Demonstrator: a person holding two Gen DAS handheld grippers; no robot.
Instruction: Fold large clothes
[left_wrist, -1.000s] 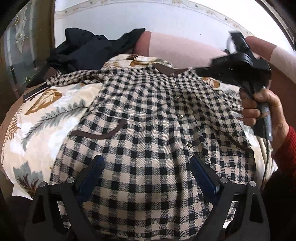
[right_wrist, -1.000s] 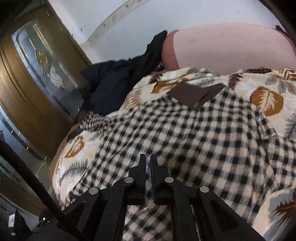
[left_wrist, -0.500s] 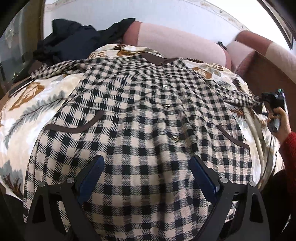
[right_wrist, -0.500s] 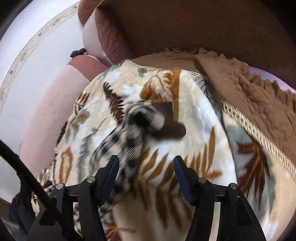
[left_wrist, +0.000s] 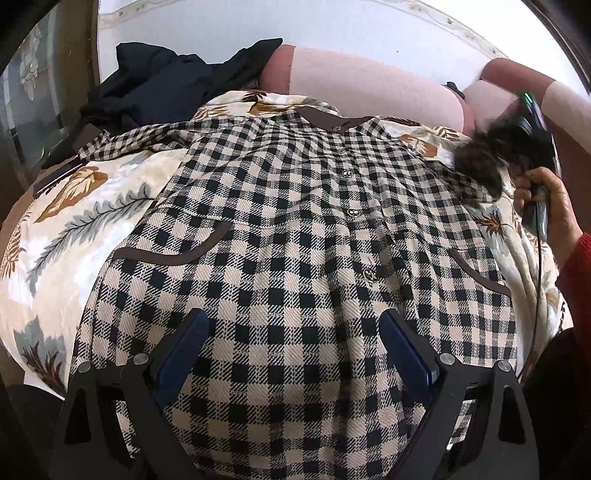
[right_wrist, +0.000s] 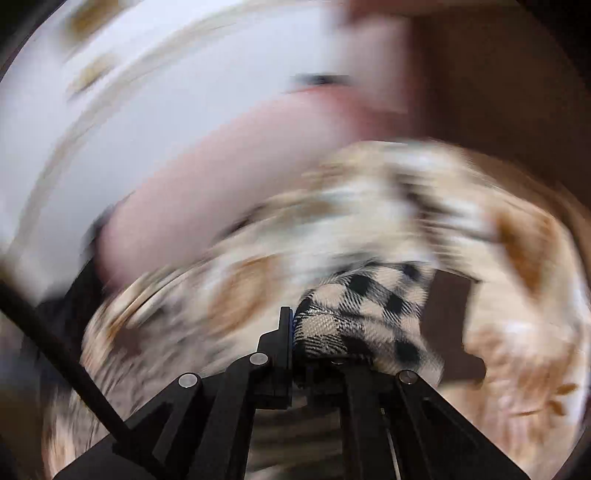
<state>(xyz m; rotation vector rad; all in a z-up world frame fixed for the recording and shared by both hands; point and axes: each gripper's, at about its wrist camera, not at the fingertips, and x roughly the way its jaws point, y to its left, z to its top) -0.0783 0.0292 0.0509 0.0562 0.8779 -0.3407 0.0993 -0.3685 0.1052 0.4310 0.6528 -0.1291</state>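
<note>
1 checked shirt, R gripper clamping sleeve

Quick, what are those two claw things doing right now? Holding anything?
Left gripper: jaws open, holding nothing, above the checked shirt.
Right gripper: jaws just closed, clamped on the shirt's sleeve.

The shirt is cream-and-black check with brown collar and pocket trim. The blanket under it is cream with brown and grey leaves. The clothes behind are black, the cushions pink.
</note>
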